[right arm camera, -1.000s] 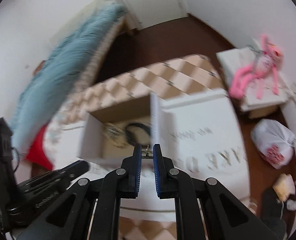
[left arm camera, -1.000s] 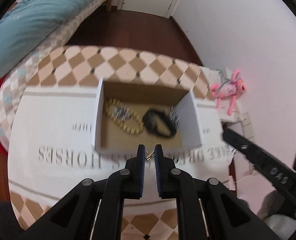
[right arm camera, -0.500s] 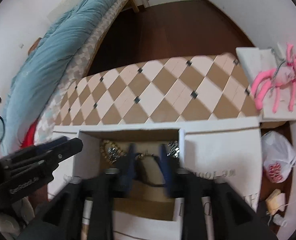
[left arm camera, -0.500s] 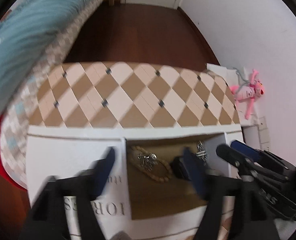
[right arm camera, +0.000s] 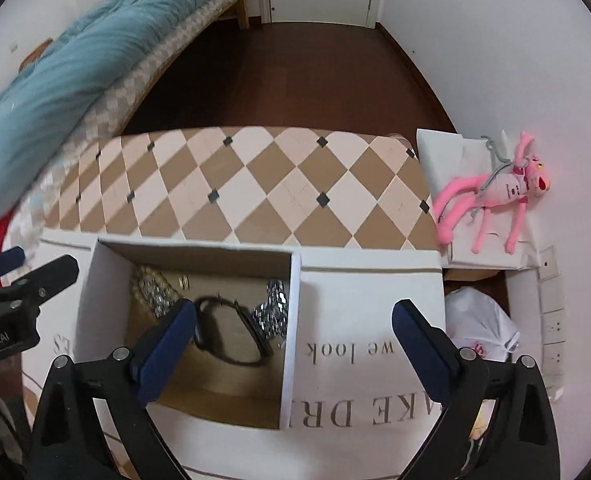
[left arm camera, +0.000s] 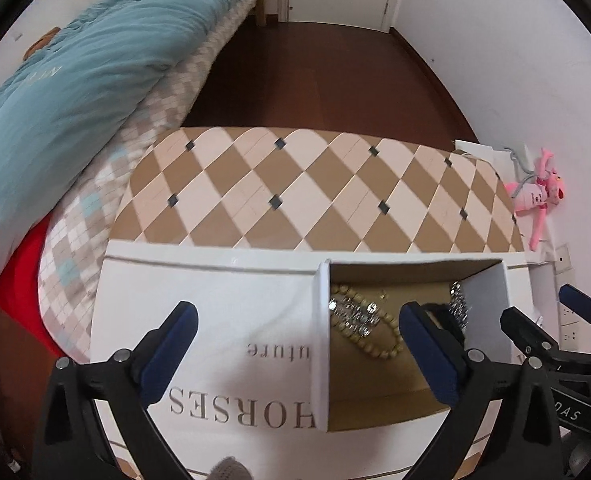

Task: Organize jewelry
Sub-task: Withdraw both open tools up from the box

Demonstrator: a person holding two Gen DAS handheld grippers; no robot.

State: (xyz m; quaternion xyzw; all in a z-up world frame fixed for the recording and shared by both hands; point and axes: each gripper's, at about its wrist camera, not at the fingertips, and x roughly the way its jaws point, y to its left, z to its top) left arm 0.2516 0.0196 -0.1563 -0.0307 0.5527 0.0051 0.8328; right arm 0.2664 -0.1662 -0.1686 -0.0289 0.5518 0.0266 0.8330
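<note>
With both tongs spread wide and holding nothing, the drop-off step looks finished: the beaded bracelet (left arm camera: 369, 340), black band (right arm camera: 231, 334) and sparkly pieces lie inside the open cardboard box (right arm camera: 291, 320) on the checkered counter (right arm camera: 255, 188). Left tongs (left arm camera: 295, 344) and right tongs (right arm camera: 295, 340) hover just above the box, angled downward; next, I'd guess, comes fetching another piece or closing up.

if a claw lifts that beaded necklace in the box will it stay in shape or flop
Probably flops: the beaded necklace lies in a loose curve on the cardboard box floor, so it looks strung, not rigid. The round beads may slip between pads. The rhinestone piece lying across it may snag and come along.
</note>
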